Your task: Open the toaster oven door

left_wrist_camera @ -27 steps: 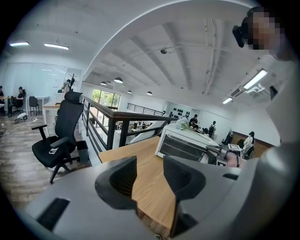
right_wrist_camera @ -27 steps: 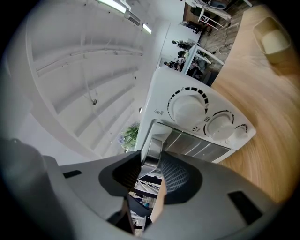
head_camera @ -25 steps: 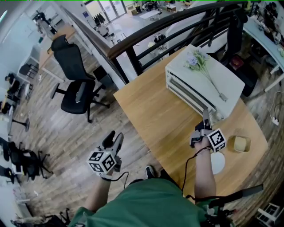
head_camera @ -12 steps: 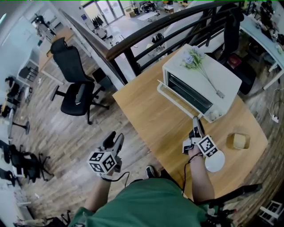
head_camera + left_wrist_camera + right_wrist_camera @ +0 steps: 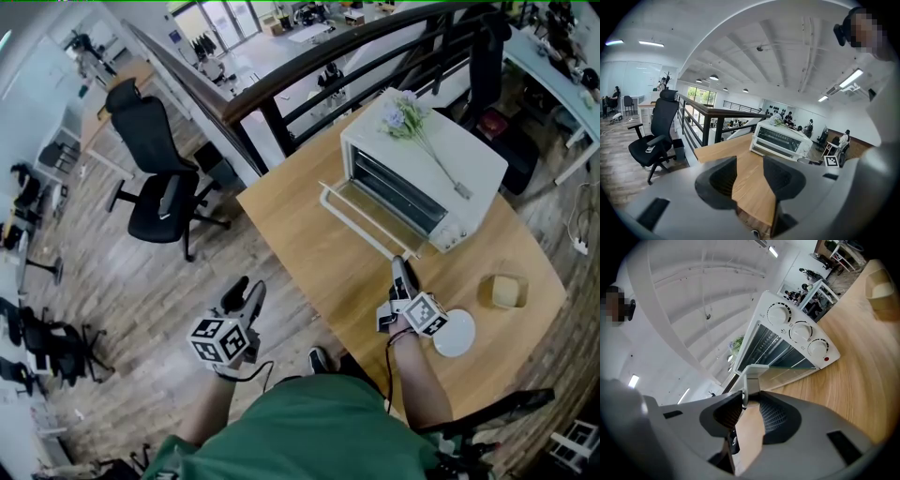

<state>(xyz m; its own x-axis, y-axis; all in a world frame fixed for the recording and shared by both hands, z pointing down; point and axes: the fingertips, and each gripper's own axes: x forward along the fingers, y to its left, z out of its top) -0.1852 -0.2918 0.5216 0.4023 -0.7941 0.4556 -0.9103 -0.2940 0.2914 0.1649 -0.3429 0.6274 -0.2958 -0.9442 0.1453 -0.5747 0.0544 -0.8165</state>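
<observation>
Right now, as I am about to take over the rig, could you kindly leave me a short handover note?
Left tool: open and empty, held over the floor off the left edge of the table.
Right tool: its jaws have just been closing and are clamped on the near end of the door handle.
The toaster oven sits at the far side of the table, and its door is swung down, almost level.
Done: the door is open.
Left: probably just ease it to its stop, then release the handle.

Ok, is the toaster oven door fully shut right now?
No, the toaster oven door is tilted outward and down from the toaster oven, leaving the dark cavity behind it exposed in the head view.
</observation>
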